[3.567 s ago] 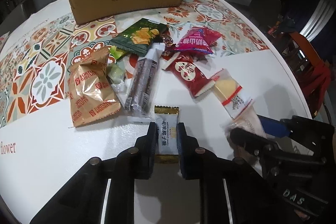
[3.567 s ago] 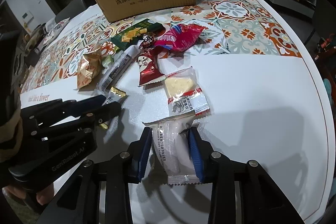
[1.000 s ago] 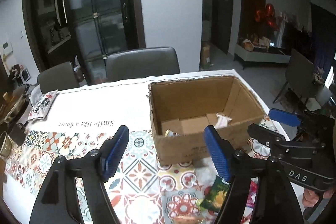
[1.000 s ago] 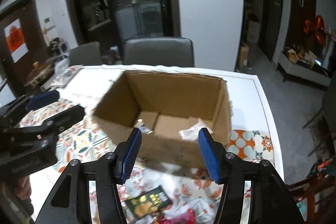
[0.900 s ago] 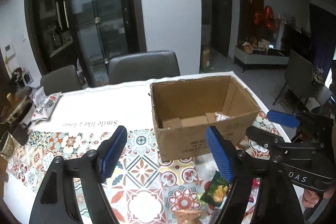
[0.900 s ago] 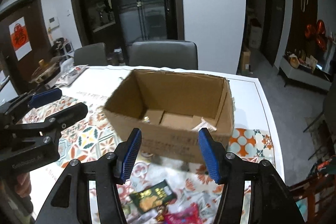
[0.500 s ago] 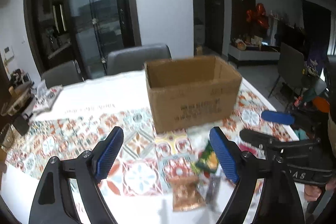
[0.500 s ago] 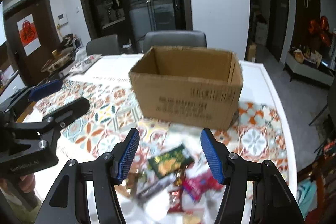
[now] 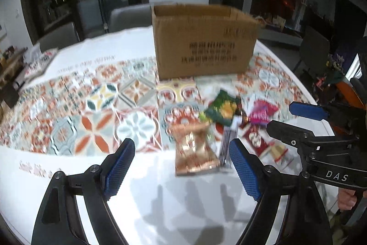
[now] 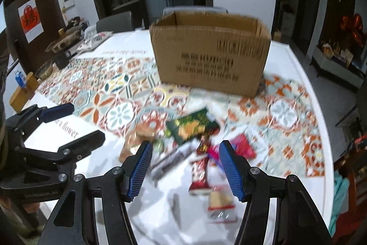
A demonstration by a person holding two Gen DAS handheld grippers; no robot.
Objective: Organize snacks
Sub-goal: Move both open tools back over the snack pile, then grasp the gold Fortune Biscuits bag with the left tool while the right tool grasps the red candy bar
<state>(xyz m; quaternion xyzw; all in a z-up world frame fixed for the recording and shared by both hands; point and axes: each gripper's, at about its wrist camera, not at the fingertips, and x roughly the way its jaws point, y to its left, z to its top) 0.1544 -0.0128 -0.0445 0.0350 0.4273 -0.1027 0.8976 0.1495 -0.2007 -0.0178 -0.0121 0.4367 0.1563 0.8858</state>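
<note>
An open cardboard box (image 9: 204, 40) stands at the back of the table; it also shows in the right wrist view (image 10: 211, 52). Several snack packs lie in front of it: a gold biscuit bag (image 9: 195, 149), a green chip bag (image 9: 223, 110), a pink bag (image 9: 262, 111), a long dark bar (image 9: 228, 144) and a red packet (image 10: 200, 170). My left gripper (image 9: 181, 167) is open and empty above the table, before the gold bag. My right gripper (image 10: 184, 168) is open and empty above the snack pile.
A patterned tile runner (image 9: 96, 102) covers the middle of the white table (image 9: 160, 203). Grey chairs (image 10: 114, 21) stand behind the table. Bowls and a wooden block (image 10: 21, 91) sit at the far left. The table's right edge (image 10: 321, 107) curves close by.
Both grippers let go of their snacks over the box, then pulled back and down. They now hang open and low over the snack pile, with the box farther off.
</note>
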